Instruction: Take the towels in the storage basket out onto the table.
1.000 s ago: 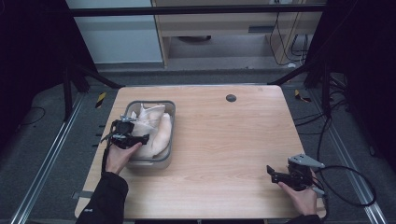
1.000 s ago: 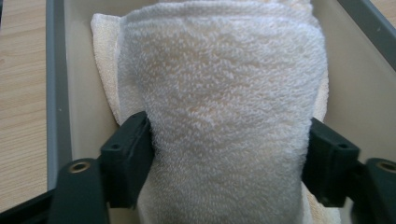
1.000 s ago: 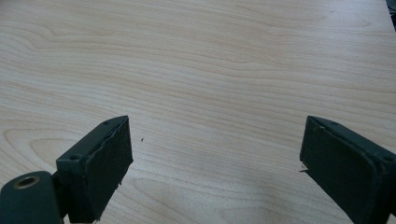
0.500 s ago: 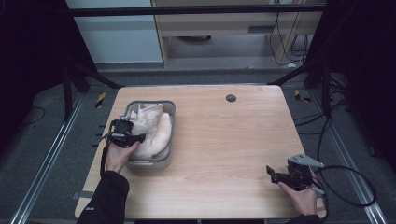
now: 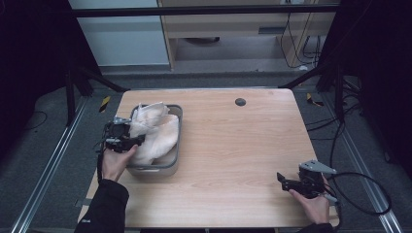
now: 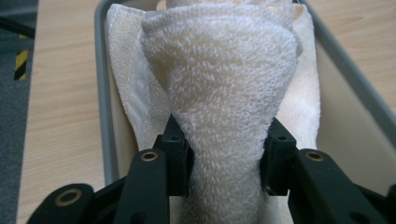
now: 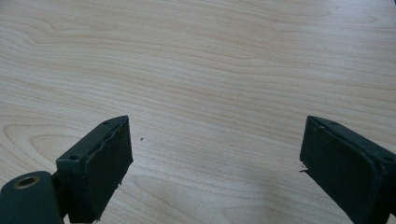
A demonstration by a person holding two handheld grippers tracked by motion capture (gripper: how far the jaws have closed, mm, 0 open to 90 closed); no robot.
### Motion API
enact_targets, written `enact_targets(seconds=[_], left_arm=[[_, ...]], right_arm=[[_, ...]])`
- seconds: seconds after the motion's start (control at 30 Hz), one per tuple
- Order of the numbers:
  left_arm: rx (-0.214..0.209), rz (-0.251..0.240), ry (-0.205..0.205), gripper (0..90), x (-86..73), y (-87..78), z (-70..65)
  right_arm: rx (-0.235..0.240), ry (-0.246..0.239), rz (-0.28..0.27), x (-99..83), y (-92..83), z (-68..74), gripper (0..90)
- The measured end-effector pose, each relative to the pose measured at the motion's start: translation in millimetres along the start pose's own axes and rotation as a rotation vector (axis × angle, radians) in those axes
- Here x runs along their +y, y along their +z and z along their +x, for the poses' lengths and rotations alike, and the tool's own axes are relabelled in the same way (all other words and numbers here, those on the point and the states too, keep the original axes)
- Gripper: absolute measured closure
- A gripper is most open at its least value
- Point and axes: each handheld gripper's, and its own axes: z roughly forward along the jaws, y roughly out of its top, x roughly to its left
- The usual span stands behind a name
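A grey tray (image 5: 178,145) stands on the left part of the wooden table and holds cream-white towels (image 5: 156,132). My left gripper (image 5: 135,141) reaches into the tray from its left side. In the left gripper view it (image 6: 226,161) is shut on a bunched fold of a white terry towel (image 6: 224,79), which is pinched narrow between the two pads and widens above them. My right gripper (image 5: 283,180) rests low over the table near the front right corner. Its jaws (image 7: 212,154) stand wide open over bare wood.
The tray's grey rim (image 6: 103,93) runs along both sides of the gripped towel. A small black round grommet (image 5: 240,102) sits in the tabletop near the far edge. Cables trail off the right edge of the table, and dark floor surrounds it.
My left gripper has shifted slightly left and toward the far side with the towel in it. The right gripper has barely moved.
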Motion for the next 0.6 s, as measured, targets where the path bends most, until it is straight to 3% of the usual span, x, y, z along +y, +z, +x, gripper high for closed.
enact_targets(seconds=[0.6], left_arm=[[-0.02, -0.112, 0.008, 61.9, 20.1, -52.6, -1.4]], right_arm=[[0.005, 0.001, 0.004, 0.1, -0.1, 0.4, 9.1]])
